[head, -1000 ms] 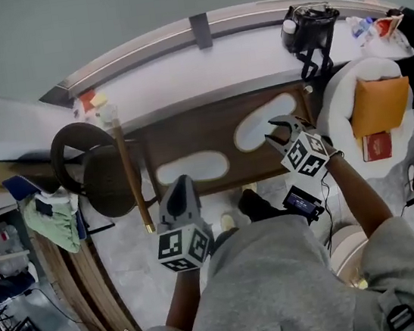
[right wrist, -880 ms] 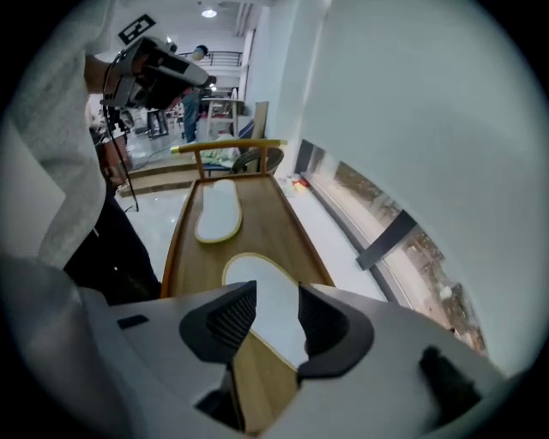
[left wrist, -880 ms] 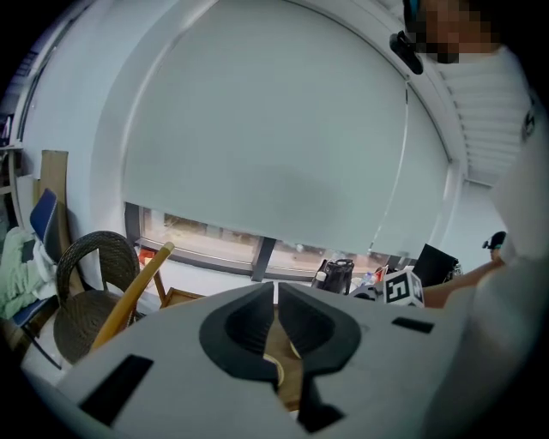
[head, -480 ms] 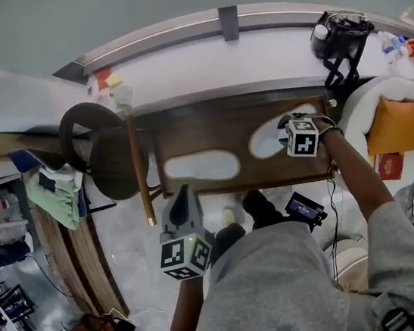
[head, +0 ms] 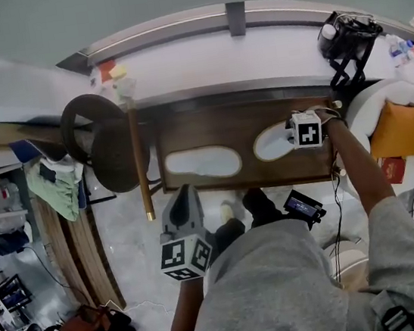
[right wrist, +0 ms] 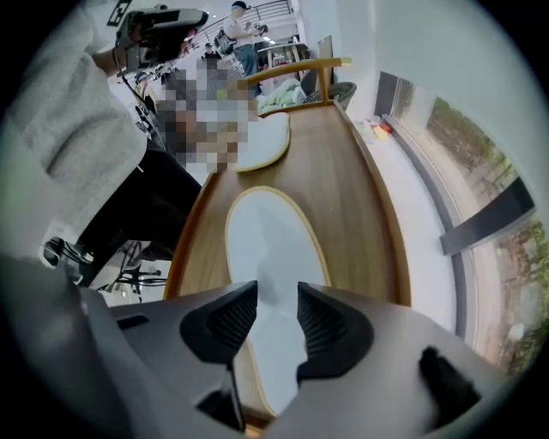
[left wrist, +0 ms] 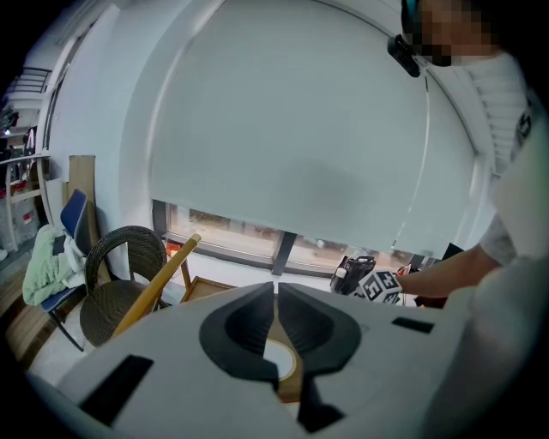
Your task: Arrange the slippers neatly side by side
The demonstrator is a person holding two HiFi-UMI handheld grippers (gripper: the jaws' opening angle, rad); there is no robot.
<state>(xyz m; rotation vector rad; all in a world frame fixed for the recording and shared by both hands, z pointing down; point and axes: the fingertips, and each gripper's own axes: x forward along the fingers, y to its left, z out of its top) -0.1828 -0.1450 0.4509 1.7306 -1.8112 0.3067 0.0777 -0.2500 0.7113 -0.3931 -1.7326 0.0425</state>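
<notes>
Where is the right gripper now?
The right gripper is at the right end of the wooden table in the head view, jaws apart over the right-hand slipper.

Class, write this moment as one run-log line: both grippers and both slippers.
left gripper: shut, empty, short of table | right gripper: open, over right slipper | left slipper: untouched | slippers: apart on table

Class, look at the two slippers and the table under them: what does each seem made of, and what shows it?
The slippers: likely soft fabric or foam, pale and matt, with a thin tan edge; which of the two stays open. The table: wood or wood veneer, brown with faint grain and a smooth, low sheen.
</notes>
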